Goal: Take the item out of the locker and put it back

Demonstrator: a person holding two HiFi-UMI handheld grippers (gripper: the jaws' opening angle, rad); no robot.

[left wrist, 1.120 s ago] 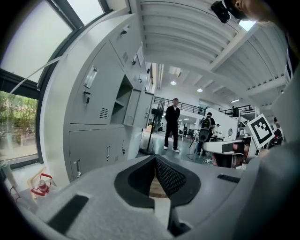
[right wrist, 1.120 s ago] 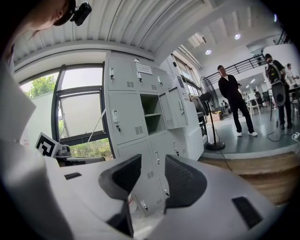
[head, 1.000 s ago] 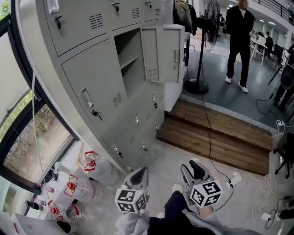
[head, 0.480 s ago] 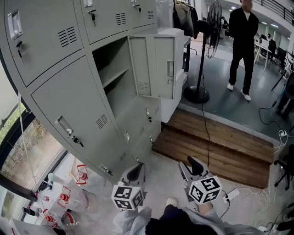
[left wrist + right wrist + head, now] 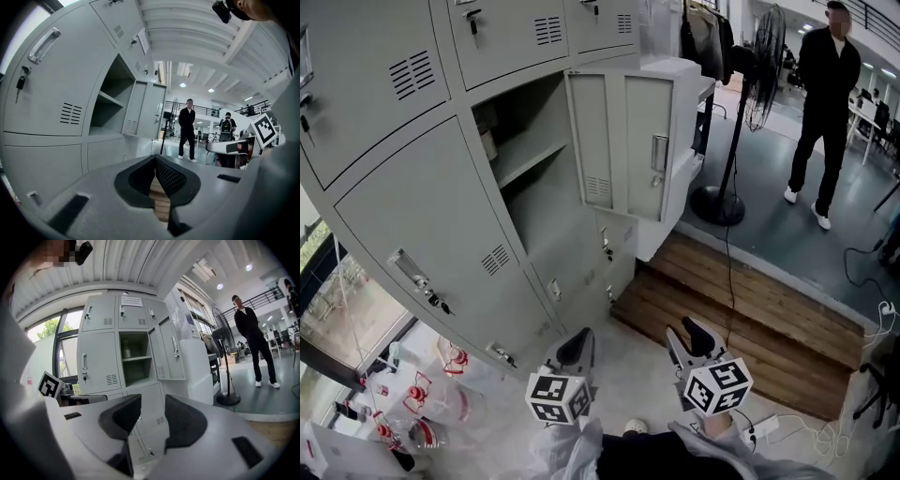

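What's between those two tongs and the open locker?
Nothing in the way: the head view shows only pale floor and closed lower locker doors between the left tongs, the right tongs and the open locker.

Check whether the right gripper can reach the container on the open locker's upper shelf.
Likely not from here, though the way is free: the locker door stands wide open and nothing blocks the container, but the right gripper, jaws apart and empty, hangs low and well short of the locker.
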